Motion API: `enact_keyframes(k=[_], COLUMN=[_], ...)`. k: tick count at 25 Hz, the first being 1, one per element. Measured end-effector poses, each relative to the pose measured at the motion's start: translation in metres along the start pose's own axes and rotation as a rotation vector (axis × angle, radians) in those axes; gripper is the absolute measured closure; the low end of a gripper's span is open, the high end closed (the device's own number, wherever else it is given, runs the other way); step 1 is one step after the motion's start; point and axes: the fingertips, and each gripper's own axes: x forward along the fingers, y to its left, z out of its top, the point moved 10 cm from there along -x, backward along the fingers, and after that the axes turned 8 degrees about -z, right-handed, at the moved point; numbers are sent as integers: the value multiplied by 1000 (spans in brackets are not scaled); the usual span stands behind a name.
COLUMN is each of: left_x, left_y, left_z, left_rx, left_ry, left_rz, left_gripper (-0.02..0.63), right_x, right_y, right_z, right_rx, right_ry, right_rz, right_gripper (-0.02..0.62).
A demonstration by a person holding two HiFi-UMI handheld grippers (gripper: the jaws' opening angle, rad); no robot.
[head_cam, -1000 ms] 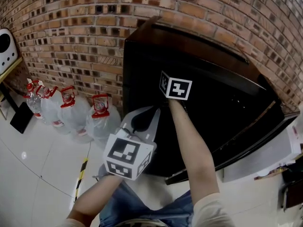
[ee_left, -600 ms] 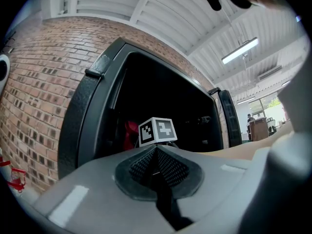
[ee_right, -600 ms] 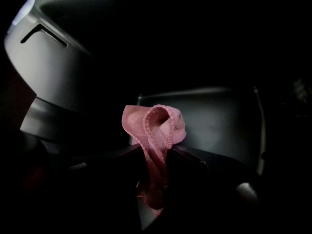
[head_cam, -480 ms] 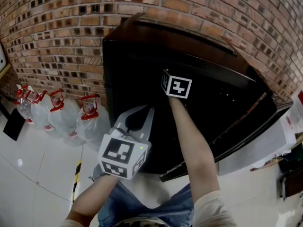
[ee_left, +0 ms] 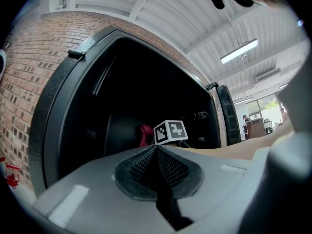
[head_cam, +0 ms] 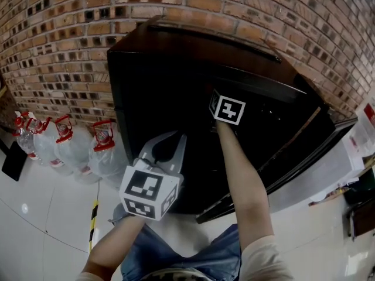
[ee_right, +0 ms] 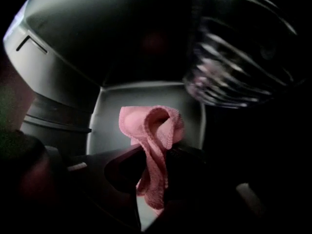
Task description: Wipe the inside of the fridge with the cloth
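Rightward inside the fridge (head_cam: 176, 69) the right gripper (ee_right: 153, 165) is being carried, jaws clamped mid-fold on the seemingly soft, light cloth (ee_right: 152, 128); the left gripper (ee_left: 158, 156) is being held closed, empty.

From the head view, the dark inside of the fridge (head_cam: 176, 81) hides the cloth (ee_right: 152, 130); a blurred, streaked object (ee_right: 239, 57) cannot be identified.

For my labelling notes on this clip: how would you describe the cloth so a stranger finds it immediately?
Start at the black fridge standing open against the brick wall. The right claw reaches into its dark interior, shut on the cloth. It is a small pink rag folded into a loop, the only pink thing among the dark and grey walls.
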Motion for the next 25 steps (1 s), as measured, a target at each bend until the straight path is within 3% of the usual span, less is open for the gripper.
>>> enact_keyframes(k=[11,25], left_x=[8,10], left_y=[-8,-24], left_z=[-1,-8], left_rx=[10,13], left_ry=[9,24], left_rz=[-5,17], left_gripper=[611,611], right_x=[-26,-142], right_y=[-16,-15], right_z=[-5,-6], right_rx=[35,54], right_ry=[-6,-65], right_rz=[-28,5], right_gripper=[492,491])
